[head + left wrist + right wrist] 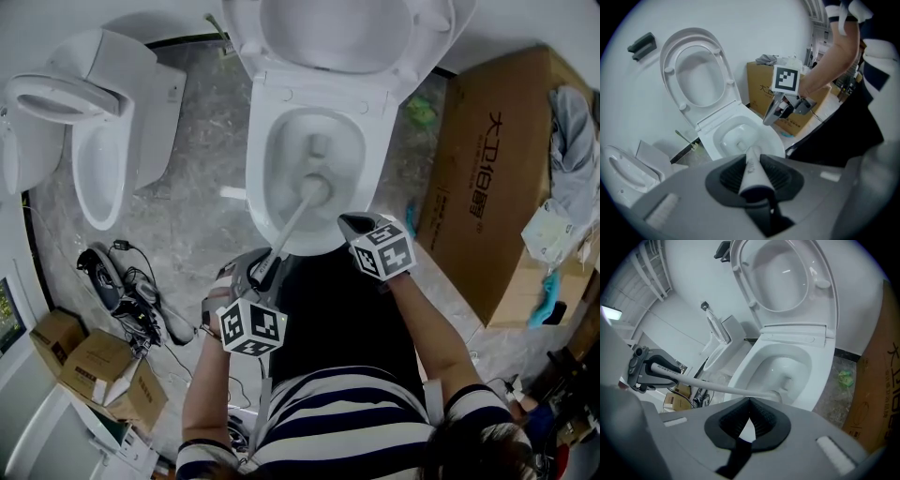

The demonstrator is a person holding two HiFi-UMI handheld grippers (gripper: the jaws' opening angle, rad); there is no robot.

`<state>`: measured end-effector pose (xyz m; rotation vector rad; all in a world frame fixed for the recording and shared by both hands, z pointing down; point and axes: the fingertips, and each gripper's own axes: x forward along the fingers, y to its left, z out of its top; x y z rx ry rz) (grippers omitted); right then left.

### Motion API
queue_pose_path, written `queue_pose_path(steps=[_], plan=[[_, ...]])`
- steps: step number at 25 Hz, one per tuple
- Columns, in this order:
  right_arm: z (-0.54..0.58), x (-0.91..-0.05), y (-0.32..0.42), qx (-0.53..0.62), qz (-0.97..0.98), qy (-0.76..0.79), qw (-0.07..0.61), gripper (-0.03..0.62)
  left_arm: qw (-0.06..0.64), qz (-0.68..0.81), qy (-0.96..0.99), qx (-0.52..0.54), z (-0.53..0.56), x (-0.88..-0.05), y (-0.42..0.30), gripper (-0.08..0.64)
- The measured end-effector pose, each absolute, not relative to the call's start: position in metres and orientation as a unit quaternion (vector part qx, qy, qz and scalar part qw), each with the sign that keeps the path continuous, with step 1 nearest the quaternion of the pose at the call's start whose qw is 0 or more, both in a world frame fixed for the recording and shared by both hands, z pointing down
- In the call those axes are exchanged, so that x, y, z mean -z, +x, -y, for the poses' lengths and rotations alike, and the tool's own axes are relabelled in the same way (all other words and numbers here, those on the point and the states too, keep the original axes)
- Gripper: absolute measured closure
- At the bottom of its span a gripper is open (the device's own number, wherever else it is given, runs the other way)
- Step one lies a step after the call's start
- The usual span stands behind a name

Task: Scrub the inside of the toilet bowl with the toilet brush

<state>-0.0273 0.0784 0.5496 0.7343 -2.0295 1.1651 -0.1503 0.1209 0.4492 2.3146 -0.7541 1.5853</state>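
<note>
The white toilet (281, 122) stands at the top middle of the head view, with its seat and lid (347, 33) raised. My left gripper (267, 267) is shut on the white handle of the toilet brush (292, 225). The brush slopes down over the front rim, and its head (317, 187) is inside the bowl near the bottom. In the left gripper view the handle (752, 168) lies clamped between the dark pads, pointing at the bowl (736, 136). My right gripper (349, 222) hovers over the front right rim, shut and empty. In the right gripper view the brush (708, 386) crosses into the bowl (783, 369).
A second toilet (103, 141) stands to the left. A large cardboard box (497, 178) with cloths on it is at the right. Small boxes (94, 366) and a device with cables (122, 281) lie on the floor at the lower left. The person's legs are in front of the bowl.
</note>
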Motion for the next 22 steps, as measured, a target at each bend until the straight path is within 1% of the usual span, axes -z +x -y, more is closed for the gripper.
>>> queue_pose_path(steps=[8, 13, 22], plan=[[-0.083, -0.554, -0.033, -0.445, 0.78, 0.266, 0.349, 0.594, 0.115, 0.259, 0.777, -0.562, -0.114, -0.45, -0.166, 0.56], [-0.08, -0.56, -0.034, -0.44, 0.781, 0.259, 0.359, 0.594, 0.093, 0.254, 0.772, -0.575, -0.105, -0.452, -0.17, 0.56], [-0.077, -0.57, -0.037, -0.436, 0.781, 0.255, 0.368, 0.594, 0.076, 0.268, 0.769, -0.576, -0.086, -0.454, -0.175, 0.56]])
